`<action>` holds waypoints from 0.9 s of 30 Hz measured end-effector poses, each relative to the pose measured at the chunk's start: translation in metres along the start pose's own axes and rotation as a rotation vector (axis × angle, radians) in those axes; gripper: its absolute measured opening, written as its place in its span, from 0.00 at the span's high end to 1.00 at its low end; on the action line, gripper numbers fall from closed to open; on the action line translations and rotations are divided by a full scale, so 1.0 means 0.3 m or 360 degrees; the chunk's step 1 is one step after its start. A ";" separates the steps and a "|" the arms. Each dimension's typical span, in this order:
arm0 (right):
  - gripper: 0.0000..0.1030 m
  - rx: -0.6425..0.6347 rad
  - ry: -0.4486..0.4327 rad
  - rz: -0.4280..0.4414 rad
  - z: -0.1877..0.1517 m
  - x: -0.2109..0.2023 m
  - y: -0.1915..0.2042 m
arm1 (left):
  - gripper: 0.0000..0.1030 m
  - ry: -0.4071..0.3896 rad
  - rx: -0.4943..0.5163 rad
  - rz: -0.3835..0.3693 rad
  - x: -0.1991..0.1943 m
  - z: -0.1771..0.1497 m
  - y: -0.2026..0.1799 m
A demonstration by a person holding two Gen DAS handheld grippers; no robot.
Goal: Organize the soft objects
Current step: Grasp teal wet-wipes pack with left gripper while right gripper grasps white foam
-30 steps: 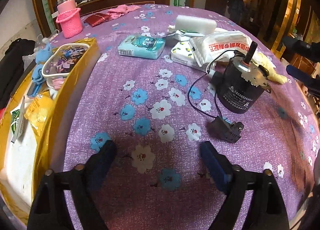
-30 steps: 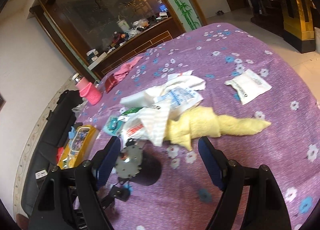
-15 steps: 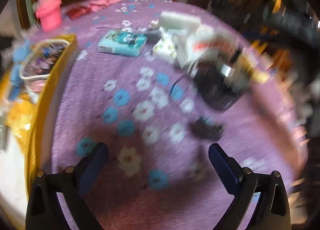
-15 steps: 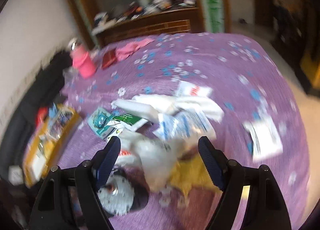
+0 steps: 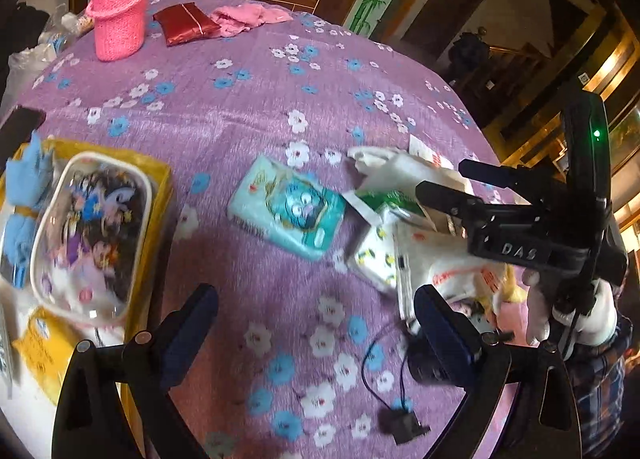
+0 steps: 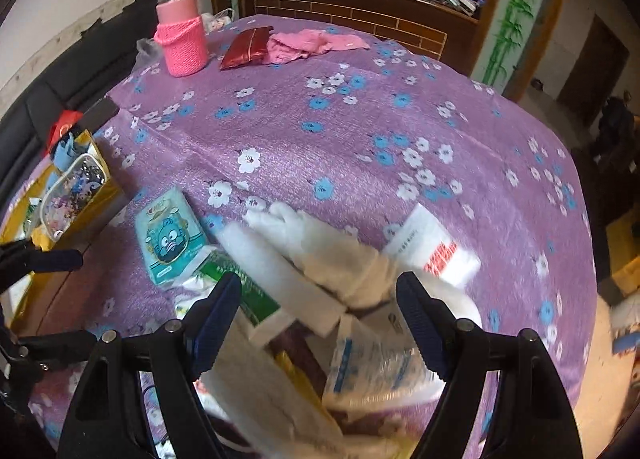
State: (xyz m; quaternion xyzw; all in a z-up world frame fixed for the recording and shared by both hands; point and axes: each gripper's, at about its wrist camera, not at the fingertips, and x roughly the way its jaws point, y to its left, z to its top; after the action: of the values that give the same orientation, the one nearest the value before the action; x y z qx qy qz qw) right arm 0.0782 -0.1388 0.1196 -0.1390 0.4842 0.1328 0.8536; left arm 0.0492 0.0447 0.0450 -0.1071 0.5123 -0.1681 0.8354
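A teal tissue pack (image 5: 288,215) with a cartoon face lies mid-table, also in the right wrist view (image 6: 168,235). Right of it is a heap of white packs and wipes (image 5: 404,227), which fills the space under my right gripper (image 6: 320,315). That gripper is open and empty above a white foam block (image 6: 280,271) and white cloth (image 6: 340,255). My left gripper (image 5: 316,331) is open and empty over bare purple cloth, short of the teal pack. The right gripper's body (image 5: 520,219) shows in the left wrist view. A pink cloth (image 6: 312,43) lies far back.
A yellow tray (image 5: 156,195) at the left holds a clear cartoon pouch (image 5: 88,231) and blue items. A black motor (image 5: 436,363) with a wire and plug (image 5: 404,427) sits near my left gripper's right finger. A pink-sleeved bottle (image 6: 180,35) and red pouch (image 6: 248,47) stand far back.
Both grippers swung up and toward the far side. The right gripper moved from the yellow cloth and motor to over the white heap. Both stayed open.
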 end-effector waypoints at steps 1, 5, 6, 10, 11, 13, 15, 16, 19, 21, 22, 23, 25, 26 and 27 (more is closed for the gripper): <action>0.35 -0.0022 -0.0001 -0.0003 0.008 0.011 0.007 | 0.03 -0.0002 0.0016 0.0005 0.002 0.006 -0.004; 0.68 -0.0076 0.0021 0.0016 0.028 0.055 0.027 | 0.03 0.0032 0.0087 0.0033 0.041 0.059 -0.016; 0.73 -0.0058 0.0011 0.0014 0.026 0.053 0.024 | 0.03 0.0060 0.0082 0.0049 0.058 0.075 -0.009; 0.75 0.0038 -0.0058 0.0072 -0.004 0.002 -0.008 | 0.03 0.0127 -0.0070 0.0182 0.132 0.121 0.039; 0.76 0.0060 -0.0080 0.0075 -0.012 -0.013 -0.018 | 0.03 0.0140 -0.0099 0.0214 0.145 0.125 0.044; 0.80 0.0124 -0.0140 0.0098 -0.034 -0.062 -0.047 | 0.03 0.0103 -0.0099 0.0313 0.164 0.140 0.025; 0.81 0.0176 -0.0196 0.0125 -0.059 -0.113 -0.073 | 0.03 0.0101 -0.0123 0.0412 0.202 0.154 0.008; 0.81 0.0205 -0.0227 0.0148 -0.078 -0.143 -0.090 | 0.01 0.0095 -0.0123 0.0475 0.219 0.159 0.000; 0.80 0.0275 -0.0273 0.0209 -0.118 -0.187 -0.122 | 0.00 0.0041 -0.0034 0.0604 0.284 0.177 -0.043; 0.80 0.0319 -0.0293 0.0242 -0.144 -0.206 -0.140 | 0.00 0.0016 0.0046 0.0604 0.307 0.185 -0.059; 0.81 0.0330 -0.0292 0.0259 -0.156 -0.209 -0.145 | 0.00 0.0021 0.0083 0.0604 0.314 0.188 -0.063; 0.80 0.0335 -0.0289 0.0266 -0.168 -0.210 -0.149 | 0.06 0.0025 0.0137 0.0612 0.316 0.184 -0.069; 0.80 0.0331 -0.0288 0.0243 -0.191 -0.211 -0.151 | 0.58 0.0013 0.0248 0.0458 0.290 0.172 -0.078; 0.80 0.0330 -0.0287 0.0239 -0.201 -0.213 -0.152 | 0.82 0.0011 0.0251 0.0398 0.272 0.173 -0.079; 0.80 0.0331 -0.0289 0.0237 -0.210 -0.215 -0.154 | 0.87 0.0032 0.0236 0.0350 0.254 0.170 -0.071</action>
State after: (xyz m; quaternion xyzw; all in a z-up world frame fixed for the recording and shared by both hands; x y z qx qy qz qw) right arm 0.0133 -0.2105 0.1494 -0.0008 0.4251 0.1569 0.8915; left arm 0.1231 -0.0043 0.0131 0.0132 0.5154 -0.1139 0.8492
